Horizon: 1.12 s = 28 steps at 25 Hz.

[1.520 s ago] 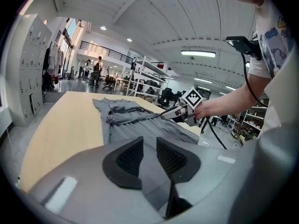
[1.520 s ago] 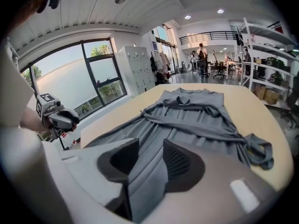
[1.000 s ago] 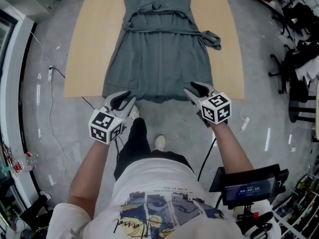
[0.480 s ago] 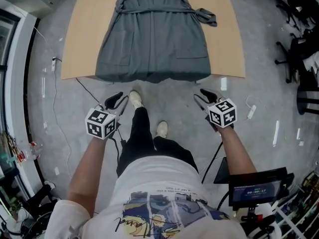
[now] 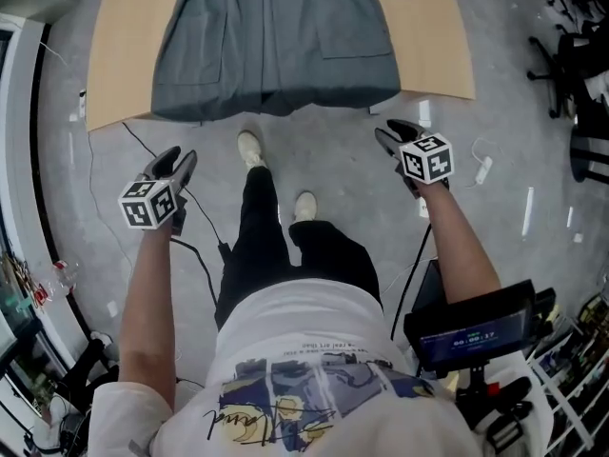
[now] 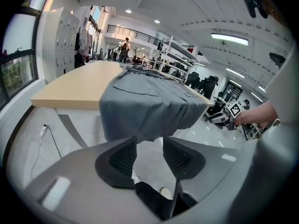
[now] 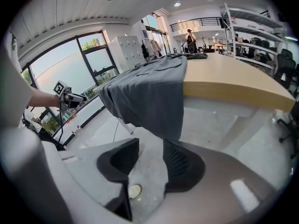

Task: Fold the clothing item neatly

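Observation:
A grey sleeveless dress (image 5: pixel 276 46) lies flat on the light wooden table (image 5: pixel 124 55), its hem hanging over the near edge. My left gripper (image 5: pixel 174 163) hangs below and left of the table's near corner, clear of the cloth. Its jaws have just been opening and nothing is between them. My right gripper (image 5: pixel 395 133) hovers just off the near right edge, open and empty. The left gripper view shows the draped hem (image 6: pixel 149 101) beyond the parted jaws of the left gripper (image 6: pixel 149 143). In the right gripper view the hem (image 7: pixel 149 92) hangs past the right gripper (image 7: pixel 150 146).
The person's legs and pale shoes (image 5: pixel 252 146) stand on the grey floor between the grippers. Cables (image 5: pixel 190 246) trail across the floor at the left. Office chairs (image 5: pixel 571 65) crowd the right side. A small screen (image 5: pixel 466 327) sits by the right arm.
Both grippers have dropped and drawn back from the dress hem to below the table edge. The left one has also swung outward to the left. The dress has not moved.

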Motion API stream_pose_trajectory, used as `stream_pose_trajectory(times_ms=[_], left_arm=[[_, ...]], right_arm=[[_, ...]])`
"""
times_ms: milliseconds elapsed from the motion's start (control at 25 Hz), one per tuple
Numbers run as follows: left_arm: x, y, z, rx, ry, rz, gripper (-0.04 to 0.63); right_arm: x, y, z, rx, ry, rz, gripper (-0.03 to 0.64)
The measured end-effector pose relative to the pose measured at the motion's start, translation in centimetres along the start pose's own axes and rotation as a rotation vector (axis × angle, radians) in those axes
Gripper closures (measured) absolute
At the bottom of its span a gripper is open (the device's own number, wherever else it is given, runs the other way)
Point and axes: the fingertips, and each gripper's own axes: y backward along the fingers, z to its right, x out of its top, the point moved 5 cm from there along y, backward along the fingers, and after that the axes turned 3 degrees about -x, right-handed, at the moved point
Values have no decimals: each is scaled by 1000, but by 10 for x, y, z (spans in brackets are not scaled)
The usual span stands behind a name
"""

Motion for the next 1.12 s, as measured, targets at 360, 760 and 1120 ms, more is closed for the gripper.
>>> stream_pose_trajectory(times_ms=[360,760,1120], left_arm=[[-37,-27,-31,32,57,-41,366],[-18,-61,-43,-52,72,-30,262],[-2,-104,-72,-157,-88,-55,163]], right_arm=[[-9,-29,19,7,0,-6,442],[-8,6,61,13,-49,45,309],[7,-33,55,114,53,41,298]])
